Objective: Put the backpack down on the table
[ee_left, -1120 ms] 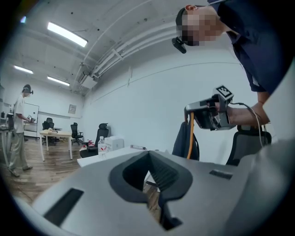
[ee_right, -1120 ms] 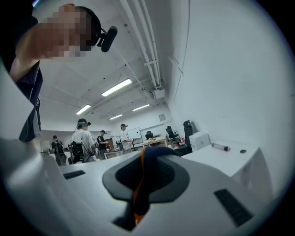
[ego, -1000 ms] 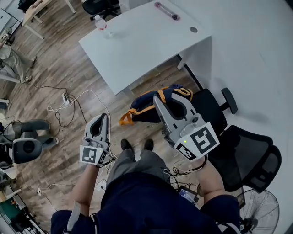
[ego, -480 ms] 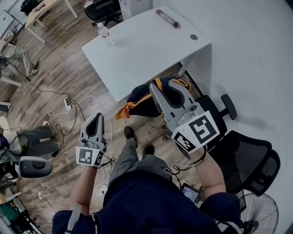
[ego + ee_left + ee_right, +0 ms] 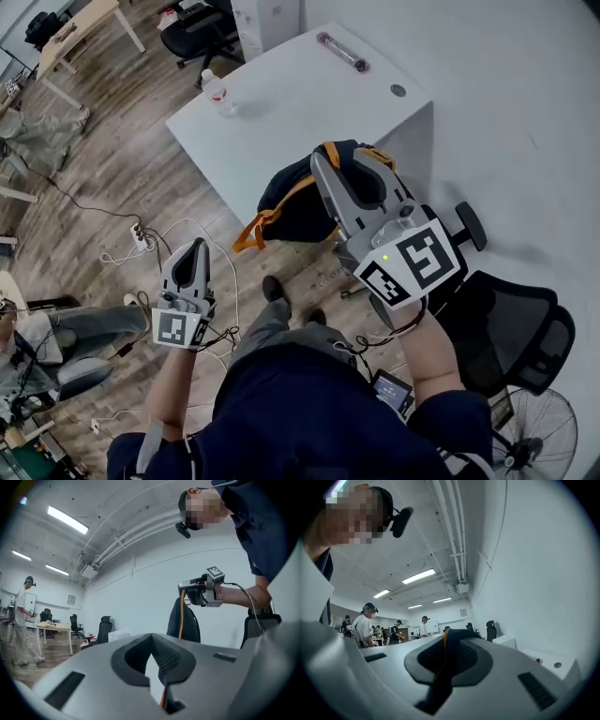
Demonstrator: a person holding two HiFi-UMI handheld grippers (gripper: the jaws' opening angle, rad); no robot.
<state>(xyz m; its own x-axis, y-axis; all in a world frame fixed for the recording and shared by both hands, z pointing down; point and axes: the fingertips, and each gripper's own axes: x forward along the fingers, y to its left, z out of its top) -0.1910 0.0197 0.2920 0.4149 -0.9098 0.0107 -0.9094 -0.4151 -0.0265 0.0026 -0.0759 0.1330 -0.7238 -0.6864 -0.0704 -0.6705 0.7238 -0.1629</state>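
Table (image 5: 281,103) beyond backpack (image 5: 295,202) in right gripper (image 5: 323,173)

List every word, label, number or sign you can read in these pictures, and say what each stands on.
No text can be read.
Right marker cube and left marker cube: black-and-white square patterns, no letters.
Bottle label: too small to read.
Wall sign: too blurred to read.
Backpack: no print shows.
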